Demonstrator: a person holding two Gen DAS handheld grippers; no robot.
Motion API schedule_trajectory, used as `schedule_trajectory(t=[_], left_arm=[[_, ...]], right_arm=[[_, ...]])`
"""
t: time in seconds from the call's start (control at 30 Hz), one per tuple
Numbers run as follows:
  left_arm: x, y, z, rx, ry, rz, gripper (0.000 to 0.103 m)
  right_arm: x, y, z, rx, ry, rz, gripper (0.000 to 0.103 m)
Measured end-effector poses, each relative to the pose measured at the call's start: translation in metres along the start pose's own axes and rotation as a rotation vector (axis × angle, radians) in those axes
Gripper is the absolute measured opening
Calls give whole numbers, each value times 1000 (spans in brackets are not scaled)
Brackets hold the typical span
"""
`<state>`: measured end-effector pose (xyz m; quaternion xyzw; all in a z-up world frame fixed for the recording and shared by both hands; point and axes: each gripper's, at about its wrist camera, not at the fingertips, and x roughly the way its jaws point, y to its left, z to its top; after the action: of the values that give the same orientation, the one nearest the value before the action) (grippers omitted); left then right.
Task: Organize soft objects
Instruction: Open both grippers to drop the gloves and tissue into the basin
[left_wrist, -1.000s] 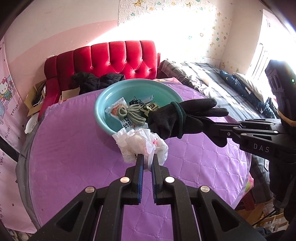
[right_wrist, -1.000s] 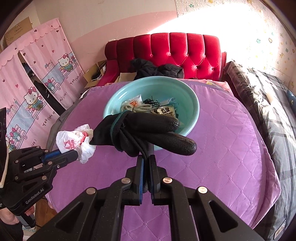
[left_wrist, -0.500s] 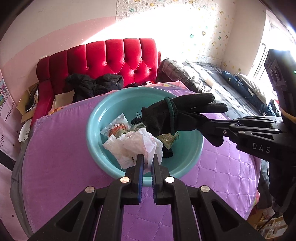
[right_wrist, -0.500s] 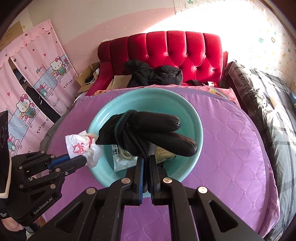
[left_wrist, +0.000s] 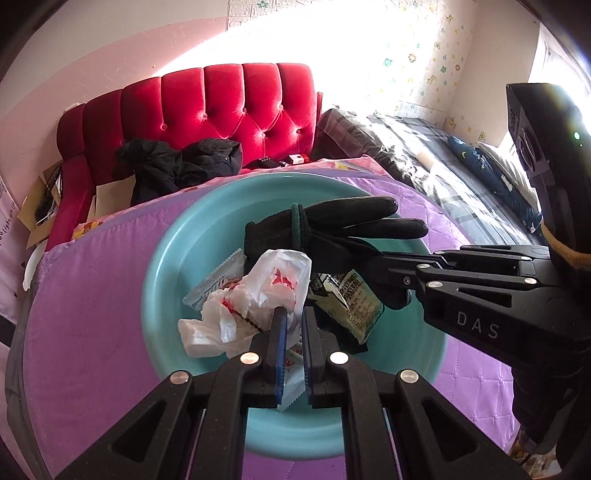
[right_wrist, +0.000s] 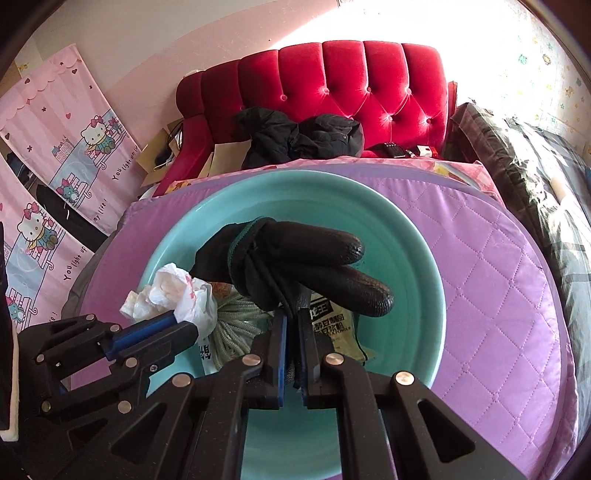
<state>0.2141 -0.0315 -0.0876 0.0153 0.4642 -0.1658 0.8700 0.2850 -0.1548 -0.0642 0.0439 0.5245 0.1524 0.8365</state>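
Note:
A teal basin (left_wrist: 173, 266) (right_wrist: 424, 258) sits on the purple quilted table (left_wrist: 85, 325) (right_wrist: 491, 280). My left gripper (left_wrist: 293, 314) (right_wrist: 177, 321) is shut on a crumpled white plastic bag with red print (left_wrist: 255, 302) (right_wrist: 173, 291), held over the basin's inside. My right gripper (right_wrist: 291, 315) (left_wrist: 369, 258) is shut on a bundle of black gloves (right_wrist: 303, 262) (left_wrist: 332, 225), also over the basin, just right of the bag. Inside the basin lie a coil of greenish rope (right_wrist: 236, 317), a printed packet (left_wrist: 358, 299) (right_wrist: 332, 325) and a clear snack wrapper (left_wrist: 214, 284).
A red tufted sofa (left_wrist: 221, 107) (right_wrist: 351, 81) stands behind the table with black clothes (left_wrist: 173, 166) (right_wrist: 295, 136) on it. A bed with dark plaid bedding (left_wrist: 424, 147) (right_wrist: 517, 166) is at the right. Pink cartoon curtains (right_wrist: 55, 147) hang at the left.
Both grippers have moved forward and down, from the table's near side to over the basin, carrying the bag and the gloves. Both stayed shut.

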Motion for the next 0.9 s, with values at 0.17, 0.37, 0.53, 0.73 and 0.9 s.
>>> schedule_trajectory(t=[0.17, 0.37, 0.53, 0.73, 0.9], left_arm=[[20, -1, 9, 9, 13, -3, 8], [40, 3, 19, 6, 31, -6, 8], [44, 7, 18, -2, 36, -11, 8], [44, 6, 18, 15, 30, 5, 8], [39, 0, 17, 20, 28, 22, 23]], right_arm=[[22, -6, 8, 27, 18, -4, 5], [38, -16, 13, 56, 29, -11, 5], [40, -18, 12, 63, 27, -11, 7], [32, -13, 11, 43, 7, -30, 22], [17, -7, 8, 19, -21, -57, 52]])
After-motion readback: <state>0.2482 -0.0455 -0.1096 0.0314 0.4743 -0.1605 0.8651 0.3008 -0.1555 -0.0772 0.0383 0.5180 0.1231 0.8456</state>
